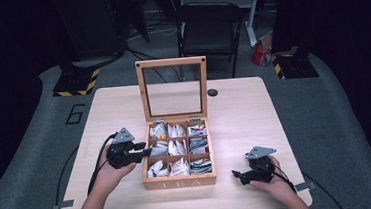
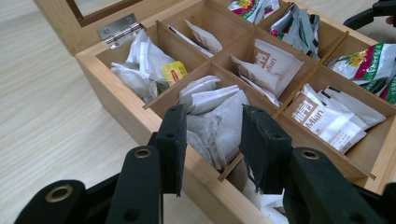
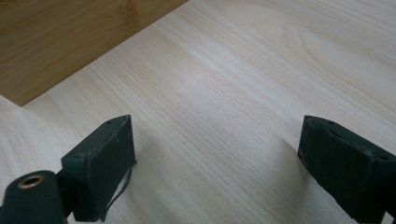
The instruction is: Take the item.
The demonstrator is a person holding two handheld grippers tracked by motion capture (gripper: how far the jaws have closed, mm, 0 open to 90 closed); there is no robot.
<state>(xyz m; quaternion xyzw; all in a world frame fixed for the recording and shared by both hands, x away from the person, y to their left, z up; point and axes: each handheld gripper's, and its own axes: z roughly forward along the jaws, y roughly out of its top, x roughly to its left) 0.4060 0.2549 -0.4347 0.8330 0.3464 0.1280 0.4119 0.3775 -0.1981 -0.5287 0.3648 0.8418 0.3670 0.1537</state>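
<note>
- While the left gripper (image 2: 212, 140) hangs over the left edge of the wooden tea box (image 1: 179, 181), its jaws sit partly spread with a gap between them, right above the white tea bags (image 2: 215, 116) in the middle-left compartment. Nothing is pinched yet as far as I can see.
- From the high view, that left gripper (image 1: 146, 148) is up against the box's left wall, with the person's left hand (image 1: 109, 170) wrapped around it.
- Tea box sits mid-table on the light wood table (image 1: 113, 110), glass-paned lid (image 1: 172, 88) standing upright at the back, "TEA" on the front face. It's a three-by-three grid, all stuffed with bags and sachets.
- Left gripper view shows a yellow-tagged tea bag (image 2: 173, 72) in the compartment by the hinge (image 2: 119, 29), and white "Mian" sachets (image 2: 322, 119) further right, plus green and red packets (image 2: 373, 60) near the far side.
- Right gripper (image 1: 239, 175) is parked down on the table, right of the box and apart from it, jaws wide and holding nothing.
- In its own view the right gripper (image 3: 215, 158) just looks at bare tabletop with a corner of the box (image 3: 70, 37) at upper left.
</note>
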